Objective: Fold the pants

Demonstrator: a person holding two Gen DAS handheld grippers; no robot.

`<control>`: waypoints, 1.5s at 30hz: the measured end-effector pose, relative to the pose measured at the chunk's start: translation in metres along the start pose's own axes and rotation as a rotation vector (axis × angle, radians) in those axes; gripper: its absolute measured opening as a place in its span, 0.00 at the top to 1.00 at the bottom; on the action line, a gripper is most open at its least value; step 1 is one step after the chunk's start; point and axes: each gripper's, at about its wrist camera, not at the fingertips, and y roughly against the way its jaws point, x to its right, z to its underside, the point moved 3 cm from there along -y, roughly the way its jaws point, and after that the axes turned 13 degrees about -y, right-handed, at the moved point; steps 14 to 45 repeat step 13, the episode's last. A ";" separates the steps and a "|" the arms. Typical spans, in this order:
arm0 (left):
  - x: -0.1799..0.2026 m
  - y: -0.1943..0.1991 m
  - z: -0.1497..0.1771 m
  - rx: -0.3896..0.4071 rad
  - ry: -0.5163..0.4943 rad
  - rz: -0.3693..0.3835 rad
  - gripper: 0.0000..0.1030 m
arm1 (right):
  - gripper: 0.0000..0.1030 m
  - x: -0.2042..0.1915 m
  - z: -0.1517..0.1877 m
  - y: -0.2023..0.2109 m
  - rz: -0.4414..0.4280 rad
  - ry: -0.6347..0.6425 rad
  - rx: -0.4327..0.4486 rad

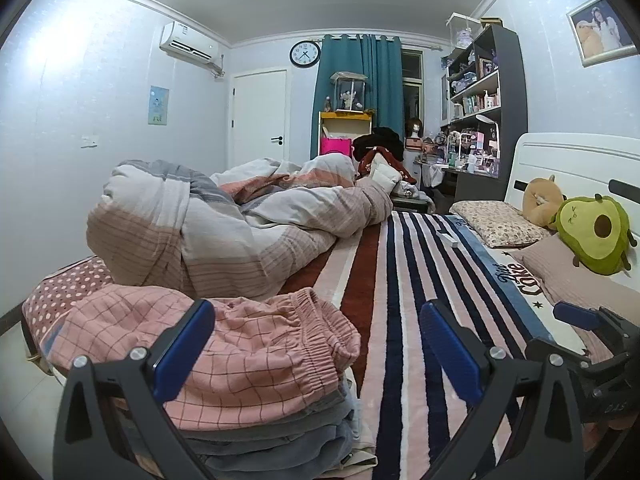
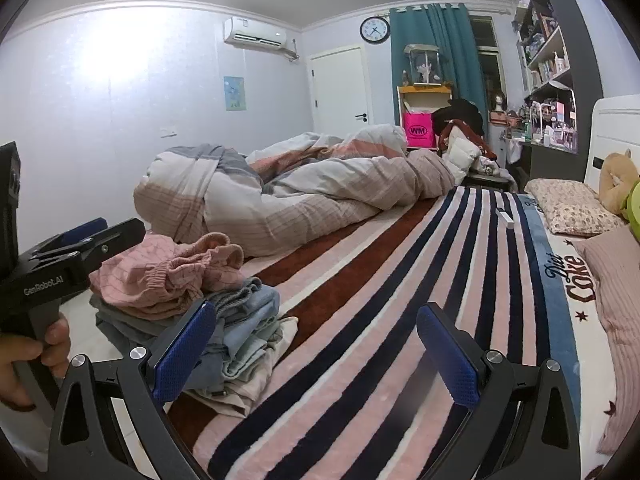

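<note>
Pink checked pants (image 1: 256, 344) with an elastic waistband lie loosely crumpled on top of a stack of folded clothes (image 1: 280, 440) at the bed's near left corner. My left gripper (image 1: 318, 350) is open just over them; its left finger overlaps the pants and its right finger is above the striped blanket. In the right wrist view the pink pants (image 2: 168, 272) and the stack (image 2: 240, 320) sit to the left of my right gripper (image 2: 316, 352). It hovers open above the blanket with nothing between its fingers. A hand (image 2: 24, 360) holds the left gripper (image 2: 116, 228) at that view's left edge.
A striped blanket (image 2: 400, 300) covers the bed. A crumpled duvet (image 2: 280, 200) is heaped along the far left side. Pillows (image 1: 500, 220) and an avocado plush (image 1: 596, 236) lie by the headboard at right. A small white object (image 1: 448, 238) rests on the blanket. Floor (image 2: 84, 340) lies left of the bed.
</note>
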 end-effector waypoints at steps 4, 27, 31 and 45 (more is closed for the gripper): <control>0.000 -0.002 0.000 0.001 0.003 0.006 0.01 | 0.03 0.001 0.000 -0.001 0.005 -0.004 -0.002; 0.001 -0.003 0.000 -0.002 0.000 0.013 0.01 | 0.03 0.001 0.000 -0.001 0.003 -0.005 -0.002; 0.001 -0.003 0.000 -0.002 0.000 0.013 0.01 | 0.03 0.001 0.000 -0.001 0.003 -0.005 -0.002; 0.001 -0.003 0.000 -0.002 0.000 0.013 0.01 | 0.03 0.001 0.000 -0.001 0.003 -0.005 -0.002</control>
